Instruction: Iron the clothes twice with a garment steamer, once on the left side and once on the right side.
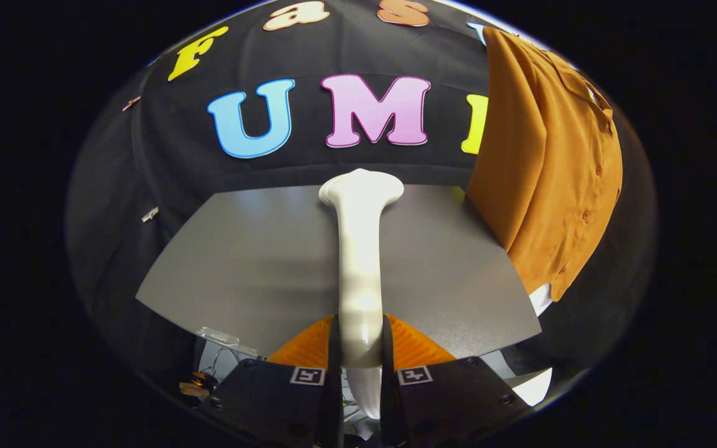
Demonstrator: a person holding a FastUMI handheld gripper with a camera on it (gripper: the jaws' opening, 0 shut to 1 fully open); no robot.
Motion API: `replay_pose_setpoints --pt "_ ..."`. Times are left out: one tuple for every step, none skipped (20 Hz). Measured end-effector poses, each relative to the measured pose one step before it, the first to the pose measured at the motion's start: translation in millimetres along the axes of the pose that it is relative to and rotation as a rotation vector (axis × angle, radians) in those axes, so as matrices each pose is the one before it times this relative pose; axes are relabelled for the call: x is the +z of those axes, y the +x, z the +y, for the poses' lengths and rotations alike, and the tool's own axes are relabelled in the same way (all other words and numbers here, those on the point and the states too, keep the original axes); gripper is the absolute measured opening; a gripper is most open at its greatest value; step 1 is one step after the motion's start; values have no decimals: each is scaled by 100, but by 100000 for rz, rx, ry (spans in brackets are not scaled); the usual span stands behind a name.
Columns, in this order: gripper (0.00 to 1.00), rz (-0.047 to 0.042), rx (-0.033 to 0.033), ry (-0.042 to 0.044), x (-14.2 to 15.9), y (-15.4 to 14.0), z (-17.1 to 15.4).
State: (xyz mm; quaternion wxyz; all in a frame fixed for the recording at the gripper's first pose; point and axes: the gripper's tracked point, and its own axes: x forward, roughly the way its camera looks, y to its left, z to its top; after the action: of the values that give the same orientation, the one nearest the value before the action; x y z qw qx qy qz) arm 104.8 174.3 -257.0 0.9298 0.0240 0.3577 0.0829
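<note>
Gripper (360, 354): both fingers clamped on the handle of a steamer, one on each side, with no gap showing between finger and handle.

Steamer (359, 249): white, glossy, long handle running straight ahead from between the fingers and widening at its far end into a broad head. The head lies over the far edge of the board, beyond the fingers. Whether it rests on the board or hangs above it cannot be told.

Board (240, 261): flat, grey, matte sheet lying beneath the steamer and spreading to both sides of it; its near edge sits just ahead of the fingers.

Shirt (545, 174): orange-brown, buttoned, hanging upright against the wall to the right of the steamer, well beyond the fingers. A row of buttons runs down its front. Its lower left part overlaps the right far corner of the board. Shirt and steamer head are apart, with bare board between them.

White item (540, 297): small patch showing under the shirt's hem; kind cannot be told.

Wall (165, 155): black cloth, behind board and shirt.
</note>
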Motion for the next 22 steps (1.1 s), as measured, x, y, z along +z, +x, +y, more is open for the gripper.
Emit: replay_pose_setpoints --pt "27 -5155 -381 793 1033 -903 -312" --pt "27 -4765 -450 -216 1017 -986 -510" --pt "27 -4713 -189 -55 1129 -899 -497" --pt "27 -4296 85 396 993 -1058 -448" --pt "27 -3361 623 755 857 -958 -509" --pt "27 -3078 764 1236 794 -936 -434" --pt "27 -3248 511 1790 822 -967 -615" --pt "27 -2468 -168 1242 911 -988 -579" --pt "27 -2619 -351 709 920 -937 -714" --pt "27 -2967 -224 -141 829 -838 -799" --pt "27 -2059 -93 -859 621 -741 -575" --pt "27 -2555 16 -1342 796 -904 -833" --pt "27 -3179 -115 -1295 784 -807 -924" --pt "27 -3373 -290 -1324 1014 -754 -880" --pt "27 -3872 -332 -971 979 -672 -845" --pt "27 -3944 -131 -931 936 -794 -821" --pt "27 -3394 14 -792 609 -734 -853" --pt "27 -2489 229 -9 606 -800 -769" --pt "27 -2207 242 801 451 -499 -753" --pt "27 -1784 -116 627 411 -443 -749" --pt "27 -1045 -608 -413 41 -127 -825" --pt "27 -1080 -892 -309 -25 -163 -1037"
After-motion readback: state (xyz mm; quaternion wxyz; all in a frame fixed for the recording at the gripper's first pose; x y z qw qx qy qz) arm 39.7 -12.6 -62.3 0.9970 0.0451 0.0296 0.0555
